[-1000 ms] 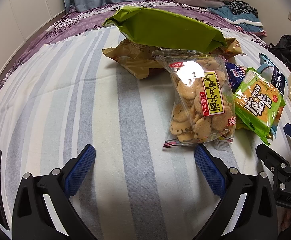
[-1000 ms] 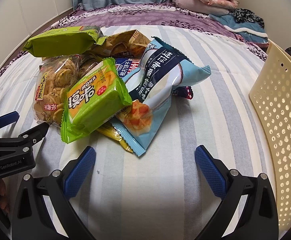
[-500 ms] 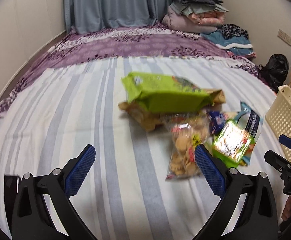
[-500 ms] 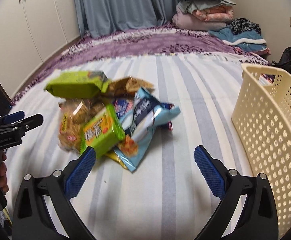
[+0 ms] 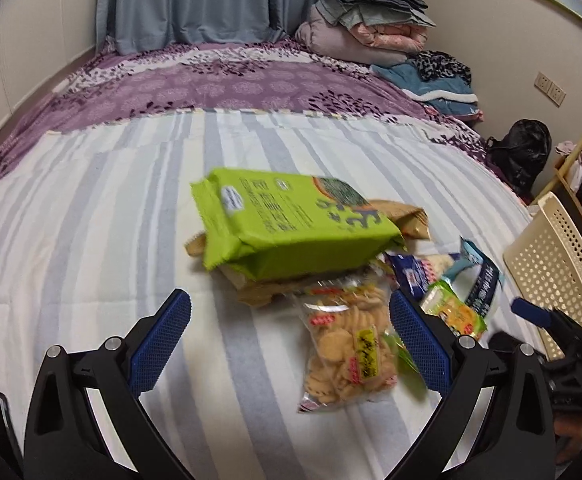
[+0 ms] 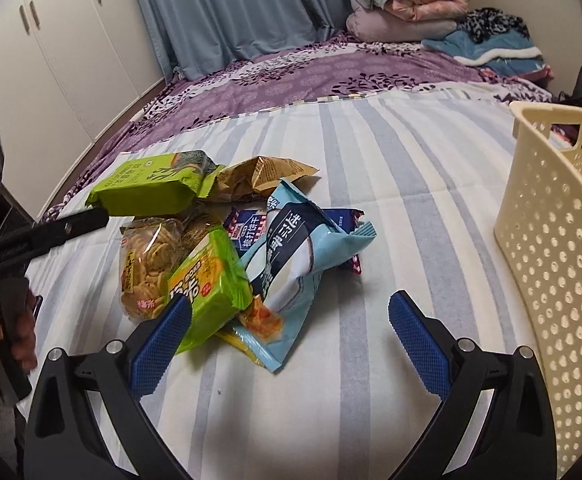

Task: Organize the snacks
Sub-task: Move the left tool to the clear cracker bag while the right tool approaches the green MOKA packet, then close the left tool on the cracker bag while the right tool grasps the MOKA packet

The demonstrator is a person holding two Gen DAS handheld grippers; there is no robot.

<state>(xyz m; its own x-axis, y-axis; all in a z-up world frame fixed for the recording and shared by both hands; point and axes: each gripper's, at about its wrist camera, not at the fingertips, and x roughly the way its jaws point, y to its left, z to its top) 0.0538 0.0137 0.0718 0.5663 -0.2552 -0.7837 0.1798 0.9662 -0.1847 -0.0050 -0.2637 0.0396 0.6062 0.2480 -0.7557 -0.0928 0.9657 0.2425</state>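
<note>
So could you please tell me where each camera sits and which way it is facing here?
Left wrist: on the left claw, looking up the bed at the snack pile; its open blue fingers and the right claw show.
Right wrist: on the right claw, facing the pile with the basket on its right; the left claw and a hand show.
Shared: pile, basket, bed.

Soft, even indoor light, with shadows faint. The left wrist view is smeared by motion blur; the right is sharper. Fisheye bends both, with dark corners.
</note>
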